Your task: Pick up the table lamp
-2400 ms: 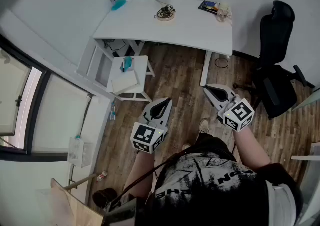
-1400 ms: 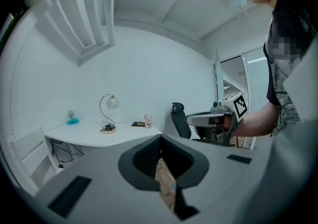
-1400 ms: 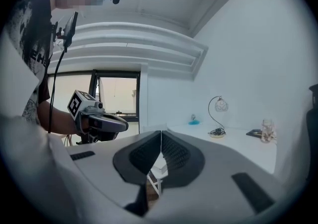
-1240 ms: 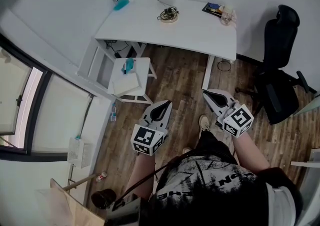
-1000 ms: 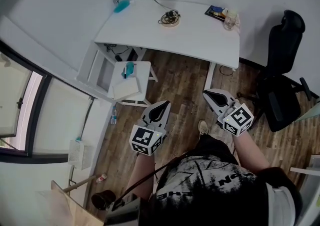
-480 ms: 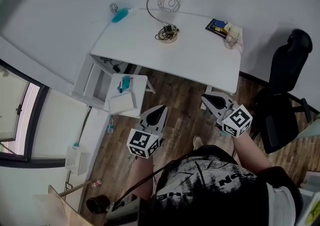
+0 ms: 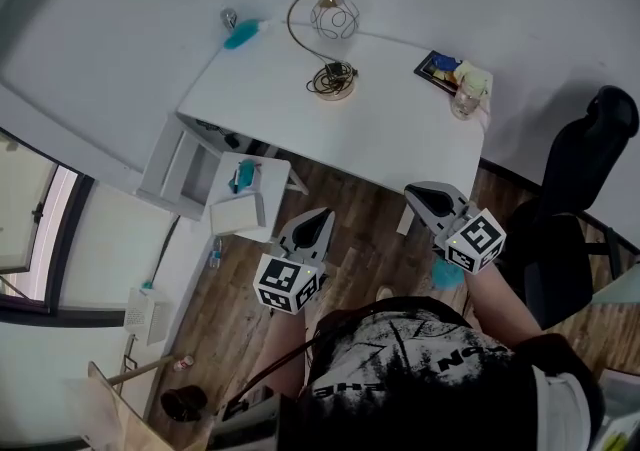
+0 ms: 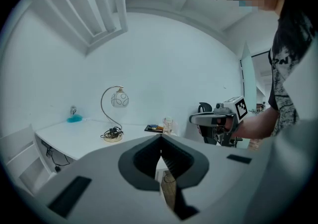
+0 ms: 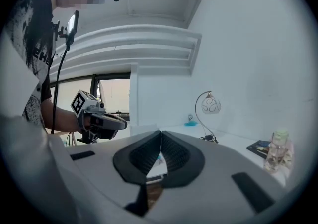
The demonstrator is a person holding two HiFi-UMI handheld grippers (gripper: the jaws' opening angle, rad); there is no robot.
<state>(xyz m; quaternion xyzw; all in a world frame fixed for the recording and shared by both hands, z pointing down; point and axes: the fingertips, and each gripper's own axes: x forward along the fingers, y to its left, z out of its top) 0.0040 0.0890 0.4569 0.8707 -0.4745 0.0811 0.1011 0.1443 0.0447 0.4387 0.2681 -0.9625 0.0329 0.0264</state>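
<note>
On the white bench (image 7: 390,124) over wood floor, the gold arched globe-shade table lamp (image 7: 334,17) stands untouched near the wall. Both left claw (image 7: 320,214) and right claw (image 7: 412,191) are pressed together, empty, well short; reach and grasp remain.

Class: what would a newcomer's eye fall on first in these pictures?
The lamp, a curved arm with a globe shade, standing at the back of the white desk. Nearer, the left tongs and right tongs, both shut and empty, short of the desk.
</note>
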